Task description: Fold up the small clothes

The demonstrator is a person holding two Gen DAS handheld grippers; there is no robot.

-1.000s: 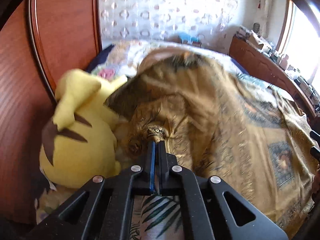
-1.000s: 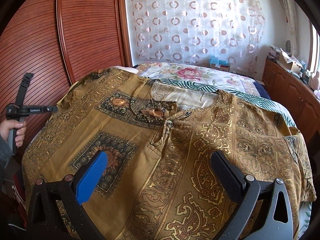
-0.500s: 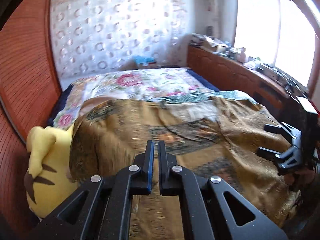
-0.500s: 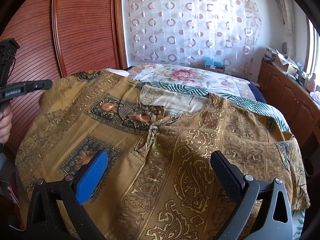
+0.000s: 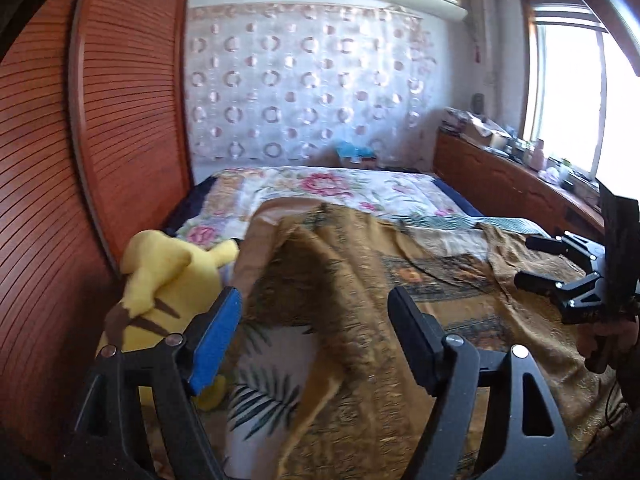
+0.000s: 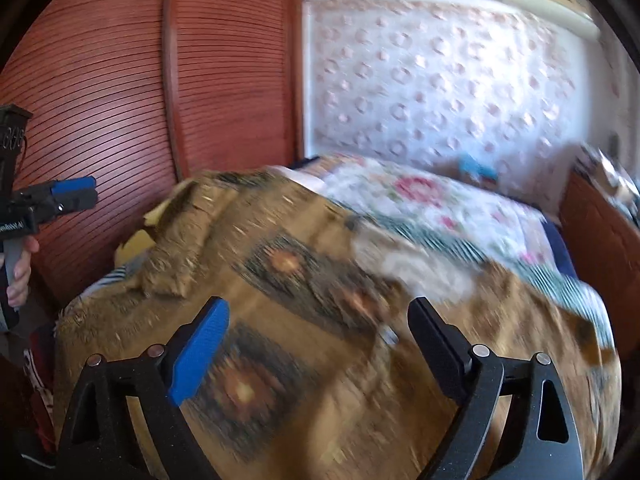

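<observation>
A gold-brown patterned tunic lies spread on the bed, its left side and sleeve thrown inward in a loose fold. It also shows blurred in the right wrist view. My left gripper is open and empty above the folded edge. My right gripper is open and empty above the garment's front. The right gripper also shows at the right edge of the left wrist view. The left gripper also shows at the left edge of the right wrist view.
A yellow plush toy lies at the bed's left side against the red-brown slatted wardrobe. A floral bedsheet covers the bed. A wooden dresser with clutter stands at the right under the window.
My left gripper let go of the tunic's left side after carrying it inward and now stands open. The fabric has dropped into a fold. My right gripper shifted, still open.
</observation>
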